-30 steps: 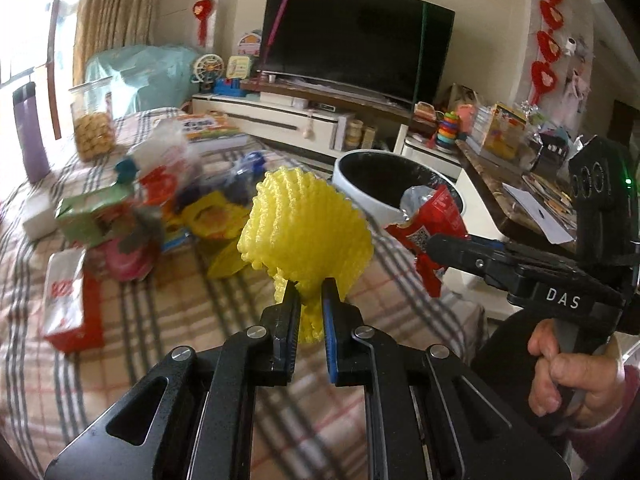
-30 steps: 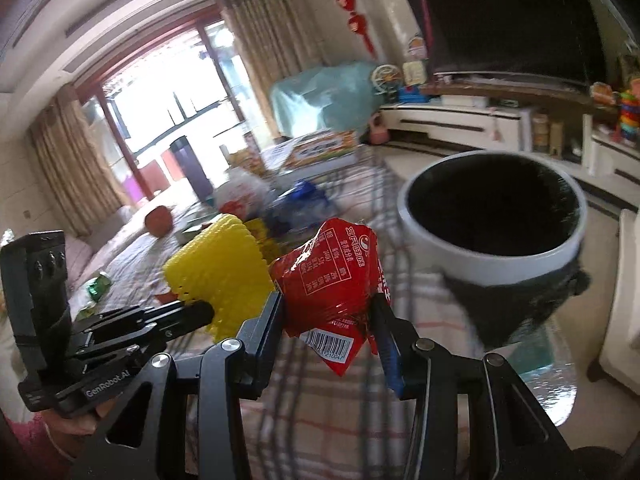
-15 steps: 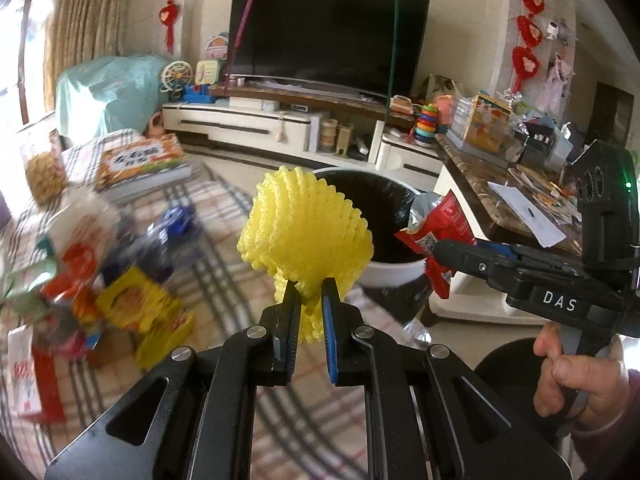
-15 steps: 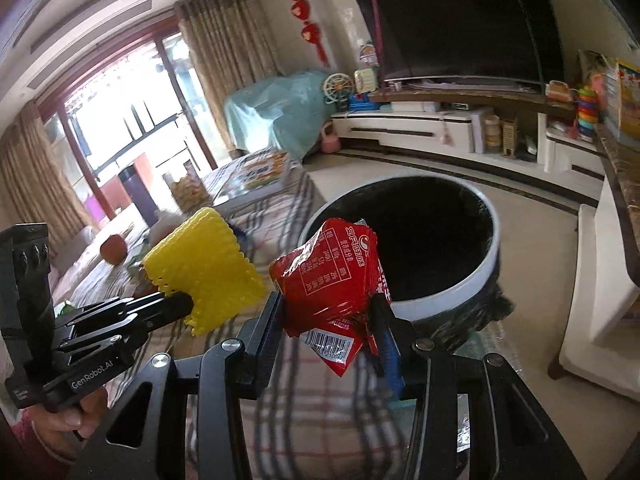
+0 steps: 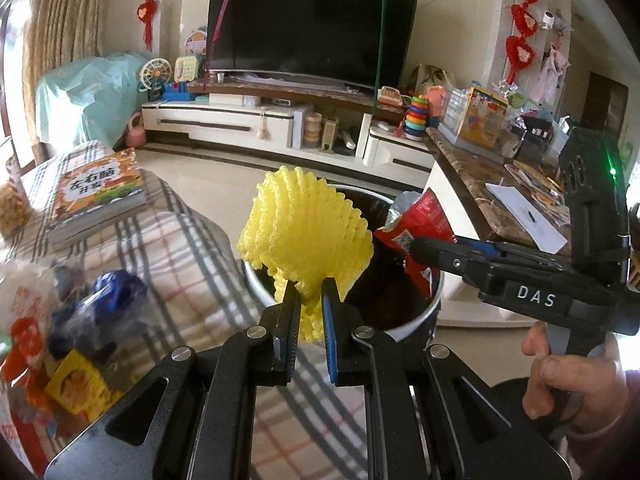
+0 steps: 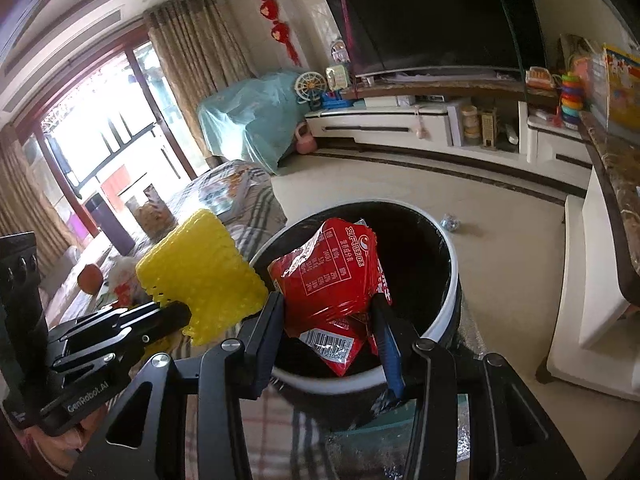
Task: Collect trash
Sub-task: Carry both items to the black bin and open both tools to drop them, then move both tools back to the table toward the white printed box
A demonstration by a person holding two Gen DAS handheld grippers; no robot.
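Observation:
My left gripper [image 5: 307, 300] is shut on a yellow foam fruit net [image 5: 304, 236] and holds it over the near rim of a white trash bin with a black liner [image 5: 404, 320]. My right gripper [image 6: 328, 304] is shut on a red snack wrapper [image 6: 332, 276] and holds it above the bin's opening [image 6: 424, 240]. The net [image 6: 200, 268] and the left gripper [image 6: 176, 314] show at the left in the right wrist view. The right gripper [image 5: 416, 246] with the wrapper [image 5: 416, 224] shows at the right in the left wrist view.
A table with a plaid cloth [image 5: 180, 248] lies left of the bin, holding a book [image 5: 96, 196], several wrappers [image 5: 76, 384] and a blue item [image 5: 116, 292]. A counter [image 5: 480, 176] stands right of the bin. A TV stand [image 5: 256, 120] is behind.
Both grippers have swung right from over the table to the bin. The net and the red wrapper now hang over the bin's opening, still gripped.

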